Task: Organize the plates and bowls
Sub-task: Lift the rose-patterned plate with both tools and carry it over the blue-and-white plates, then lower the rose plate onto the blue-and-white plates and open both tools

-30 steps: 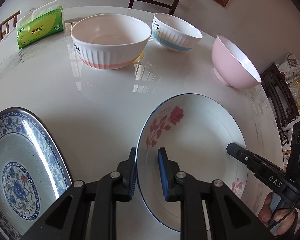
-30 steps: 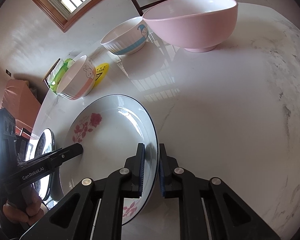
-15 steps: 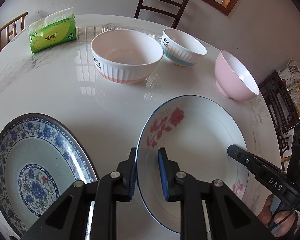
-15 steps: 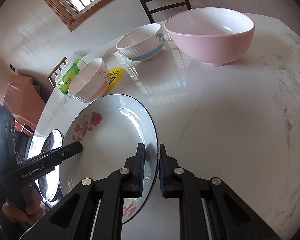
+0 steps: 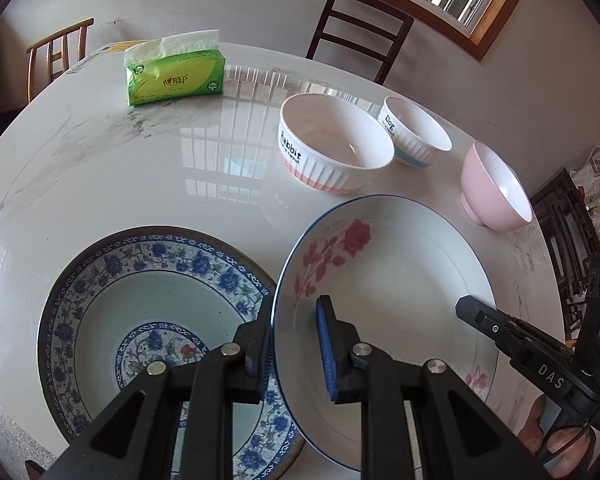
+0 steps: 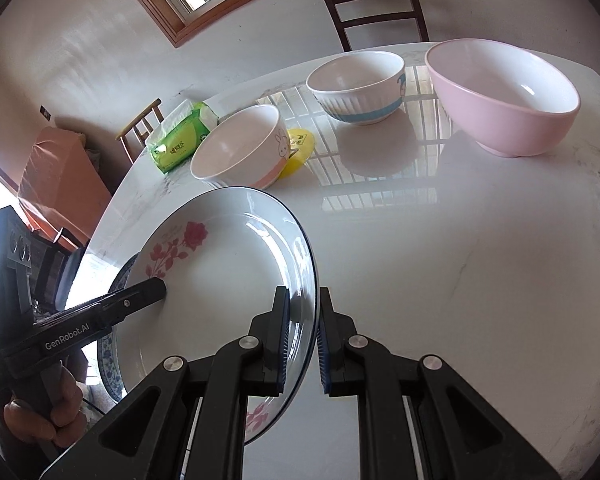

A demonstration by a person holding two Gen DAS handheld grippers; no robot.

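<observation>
Both grippers hold a white plate with red roses (image 5: pixel 396 280), lifted off the table. My left gripper (image 5: pixel 296 348) is shut on its left rim; my right gripper (image 6: pixel 303 336) is shut on its right rim (image 6: pixel 312 280). The rose plate (image 6: pixel 228 280) overlaps the right edge of a blue-and-white patterned plate (image 5: pixel 148 300) that lies on the table below. Behind stand a pink-banded "Rabbit" bowl (image 5: pixel 332 156), a blue-banded "Dog" bowl (image 5: pixel 416 132) and a plain pink bowl (image 5: pixel 496 184).
A green tissue pack (image 5: pixel 172 76) sits at the far left of the round marble table (image 5: pixel 100 160). A yellow object (image 6: pixel 300 144) lies behind the Rabbit bowl (image 6: pixel 240 148). Wooden chairs (image 5: pixel 360 32) stand around the table.
Both grippers have carried the rose plate up and to the left. It now overlaps the blue-and-white plate, and the bowls look farther away.
</observation>
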